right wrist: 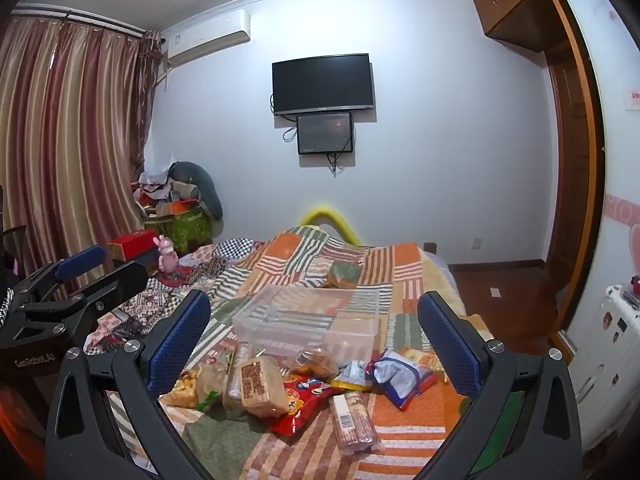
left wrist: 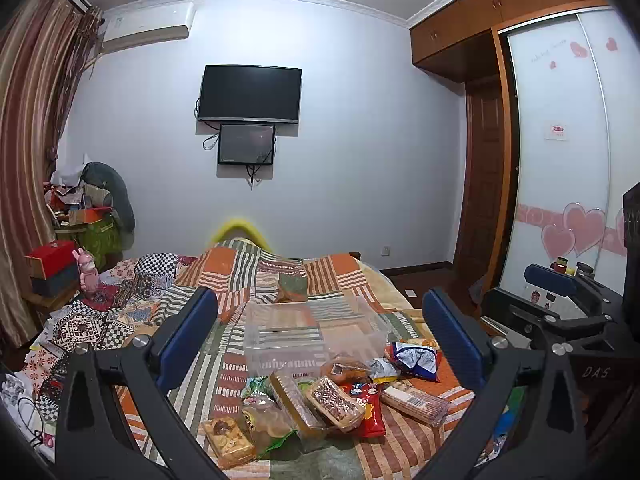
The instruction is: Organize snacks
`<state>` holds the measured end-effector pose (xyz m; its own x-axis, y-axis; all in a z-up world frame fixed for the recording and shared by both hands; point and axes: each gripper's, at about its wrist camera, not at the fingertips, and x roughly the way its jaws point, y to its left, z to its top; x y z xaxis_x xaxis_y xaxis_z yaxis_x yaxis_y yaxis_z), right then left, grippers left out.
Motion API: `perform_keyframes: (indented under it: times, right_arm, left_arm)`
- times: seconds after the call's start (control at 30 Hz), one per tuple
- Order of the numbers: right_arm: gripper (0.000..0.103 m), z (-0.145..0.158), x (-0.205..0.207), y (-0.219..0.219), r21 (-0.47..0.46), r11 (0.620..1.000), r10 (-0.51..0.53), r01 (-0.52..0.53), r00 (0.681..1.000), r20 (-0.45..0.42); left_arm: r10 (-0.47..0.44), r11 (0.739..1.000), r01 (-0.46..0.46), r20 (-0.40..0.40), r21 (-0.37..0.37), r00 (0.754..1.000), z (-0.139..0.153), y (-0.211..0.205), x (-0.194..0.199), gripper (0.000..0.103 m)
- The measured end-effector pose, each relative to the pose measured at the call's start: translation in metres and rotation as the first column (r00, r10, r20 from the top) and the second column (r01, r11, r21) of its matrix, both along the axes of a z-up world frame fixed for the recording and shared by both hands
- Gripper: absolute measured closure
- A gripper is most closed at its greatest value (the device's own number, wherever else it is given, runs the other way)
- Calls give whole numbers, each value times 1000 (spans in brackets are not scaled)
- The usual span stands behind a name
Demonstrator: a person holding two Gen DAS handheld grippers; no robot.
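A heap of snack packets lies on the patchwork bedspread in front of a clear plastic bin, which holds nothing that I can see. The heap includes a red packet, a blue-and-white bag, a wrapped biscuit pack and a cake packet. My left gripper is open and empty, held above the snacks. In the right wrist view the bin, red packet and blue-and-white bag show again. My right gripper is open and empty, above the heap.
The bed runs toward a white wall with a television. Boxes and a pink toy crowd the left bedside by the curtain. A wardrobe stands at the right. The right gripper shows at the right edge of the left wrist view.
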<state>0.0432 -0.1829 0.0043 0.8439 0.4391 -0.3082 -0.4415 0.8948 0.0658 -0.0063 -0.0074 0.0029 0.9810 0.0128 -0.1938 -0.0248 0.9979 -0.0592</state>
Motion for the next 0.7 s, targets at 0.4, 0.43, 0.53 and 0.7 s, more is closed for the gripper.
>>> perform_keyframes:
  times: [0.4, 0.43, 0.53, 0.7]
  right_arm:
    - [0, 3, 0, -2, 2, 1000, -2, 1, 1000, 11]
    - [0, 3, 0, -2, 2, 1000, -2, 2, 1000, 12]
    - [0, 3, 0, -3, 1, 1000, -2, 2, 1000, 13]
    - [0, 5, 0, -4, 4, 1000, -8, 8, 1000, 16]
  left_arm:
    - [0, 1000, 0, 1, 0, 1000, 0, -2, 1, 0]
    - [0, 1000, 0, -1, -1, 1000, -1, -2, 2, 0]
    - [1, 1000, -1, -3, -3, 1000, -1, -1, 3, 0]
    - [4, 1000, -4, -3, -9, 1000, -2, 1, 3, 0]
